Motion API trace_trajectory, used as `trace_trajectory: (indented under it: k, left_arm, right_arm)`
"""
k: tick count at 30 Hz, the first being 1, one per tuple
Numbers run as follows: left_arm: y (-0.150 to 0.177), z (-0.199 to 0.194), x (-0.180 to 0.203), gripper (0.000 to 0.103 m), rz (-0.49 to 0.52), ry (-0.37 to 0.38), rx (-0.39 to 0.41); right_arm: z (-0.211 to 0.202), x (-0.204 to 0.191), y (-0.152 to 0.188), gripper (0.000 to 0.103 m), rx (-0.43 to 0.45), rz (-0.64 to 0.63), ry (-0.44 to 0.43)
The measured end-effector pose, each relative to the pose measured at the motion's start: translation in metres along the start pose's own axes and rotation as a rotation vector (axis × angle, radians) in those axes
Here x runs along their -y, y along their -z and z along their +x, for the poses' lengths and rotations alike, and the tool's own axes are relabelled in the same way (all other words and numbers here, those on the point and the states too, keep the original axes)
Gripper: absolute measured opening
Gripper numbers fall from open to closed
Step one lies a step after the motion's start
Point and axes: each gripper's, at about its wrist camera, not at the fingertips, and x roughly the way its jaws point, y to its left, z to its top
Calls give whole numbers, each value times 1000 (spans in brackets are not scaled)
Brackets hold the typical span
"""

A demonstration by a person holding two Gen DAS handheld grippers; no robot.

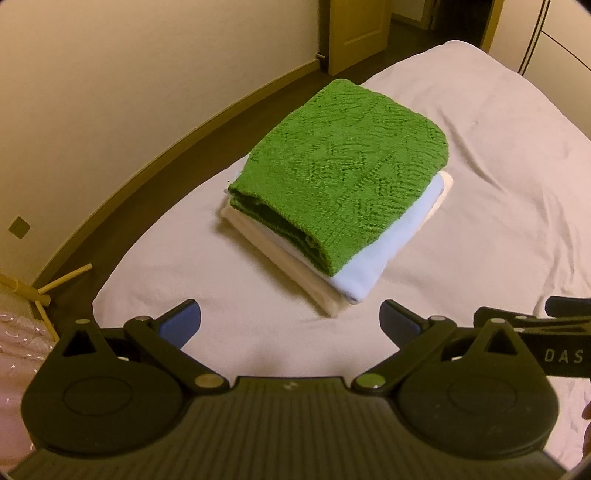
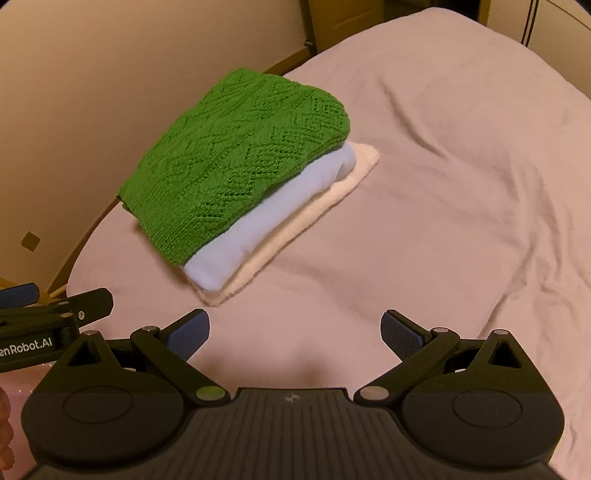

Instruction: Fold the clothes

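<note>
A folded green knit sweater (image 1: 340, 166) lies on top of a folded pale blue garment (image 1: 384, 254), which lies on a folded cream garment (image 1: 295, 273). The stack sits on the bed near its left edge. The same stack shows in the right wrist view: the green sweater (image 2: 236, 158), the pale blue garment (image 2: 266, 240), the cream garment (image 2: 332, 199). My left gripper (image 1: 291, 321) is open and empty, held back from the stack's near corner. My right gripper (image 2: 295, 330) is open and empty, to the right of the left one.
The bed has a wrinkled pale sheet (image 2: 443, 184). A wall (image 1: 110, 110) and dark floor strip run along the bed's left side. A wooden door (image 1: 358, 29) stands at the back. A wooden rack (image 1: 40, 291) is at the lower left.
</note>
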Motion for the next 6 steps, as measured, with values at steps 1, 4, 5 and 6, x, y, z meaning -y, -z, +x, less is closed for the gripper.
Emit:
trace_trajectory:
  k: [1,4,5,6]
  left_arm:
    - [0,0,-1,102,-1,-6,1]
    - [-1,1,-3,102,2,-15,11]
    - [-2,0,-4,102,4,-12,11]
    - [-3,0,-5,102,5,-8,11]
  right_arm:
    - [0,-1,0,102,1,1,2]
    - [-1,-4,0,102,2,5,6]
    - [-1,-4,0,102,3,5,8]
    - [-2,-5,0,102,5,7,10]
